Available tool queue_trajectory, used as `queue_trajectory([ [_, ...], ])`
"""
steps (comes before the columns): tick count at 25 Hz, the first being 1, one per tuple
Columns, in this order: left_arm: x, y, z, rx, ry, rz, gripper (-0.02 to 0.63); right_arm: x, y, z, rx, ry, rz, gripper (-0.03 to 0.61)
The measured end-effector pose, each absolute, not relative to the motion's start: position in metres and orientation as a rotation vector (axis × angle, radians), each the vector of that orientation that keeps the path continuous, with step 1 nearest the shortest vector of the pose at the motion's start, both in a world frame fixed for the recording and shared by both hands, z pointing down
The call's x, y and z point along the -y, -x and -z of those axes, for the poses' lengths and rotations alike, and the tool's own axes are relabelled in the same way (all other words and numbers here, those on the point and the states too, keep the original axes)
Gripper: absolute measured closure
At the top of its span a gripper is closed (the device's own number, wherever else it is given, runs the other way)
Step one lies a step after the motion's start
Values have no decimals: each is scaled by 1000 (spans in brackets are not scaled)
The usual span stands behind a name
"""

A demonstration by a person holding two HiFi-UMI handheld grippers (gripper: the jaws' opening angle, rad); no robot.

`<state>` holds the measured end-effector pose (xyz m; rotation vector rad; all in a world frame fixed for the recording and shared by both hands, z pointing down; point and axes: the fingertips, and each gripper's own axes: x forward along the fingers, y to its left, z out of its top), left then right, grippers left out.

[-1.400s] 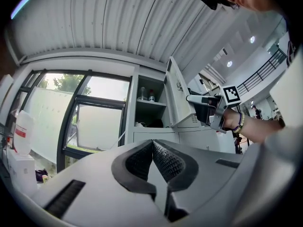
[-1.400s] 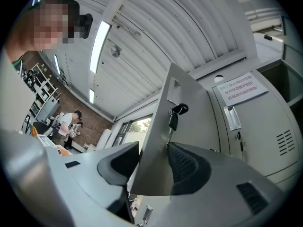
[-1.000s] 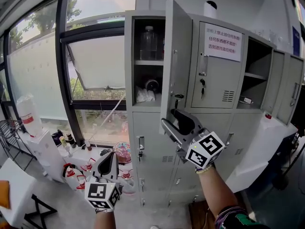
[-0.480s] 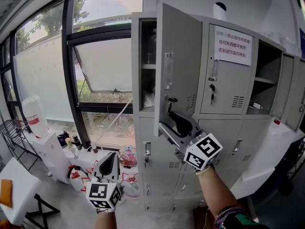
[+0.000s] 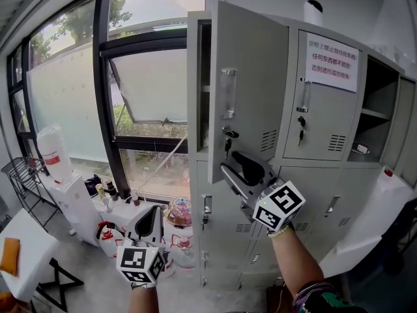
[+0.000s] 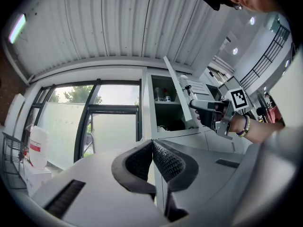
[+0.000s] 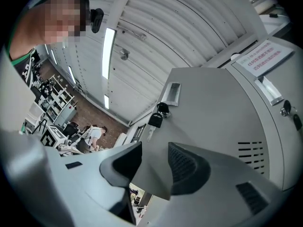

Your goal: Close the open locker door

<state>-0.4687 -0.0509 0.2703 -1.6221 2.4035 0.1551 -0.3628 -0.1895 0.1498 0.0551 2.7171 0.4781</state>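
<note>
We are closing the grey locker's (image 5: 326, 175) upright door (image 5: 251, 90), ajar just in front of its top-left compartment, with the nearer right gripper (image 5: 236, 167), its fingers having just been closing onto the door's lower free corner, while the left gripper (image 5: 151, 222) is hanging well below, fingers pressed together, empty.

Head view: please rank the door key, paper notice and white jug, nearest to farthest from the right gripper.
1. Door key, just above the right gripper, whose jaws have just been closing on a corner of the open door.
2. Paper notice, upper right, neighbouring door.
3. White jug, far left by the window.
</note>
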Motion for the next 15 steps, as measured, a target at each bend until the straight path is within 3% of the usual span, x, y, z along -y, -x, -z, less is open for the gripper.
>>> queue_trajectory([
  [15, 68, 485, -268, -2405, 1591, -144, 591, 219, 385, -147, -2716, -28, -441, 501],
])
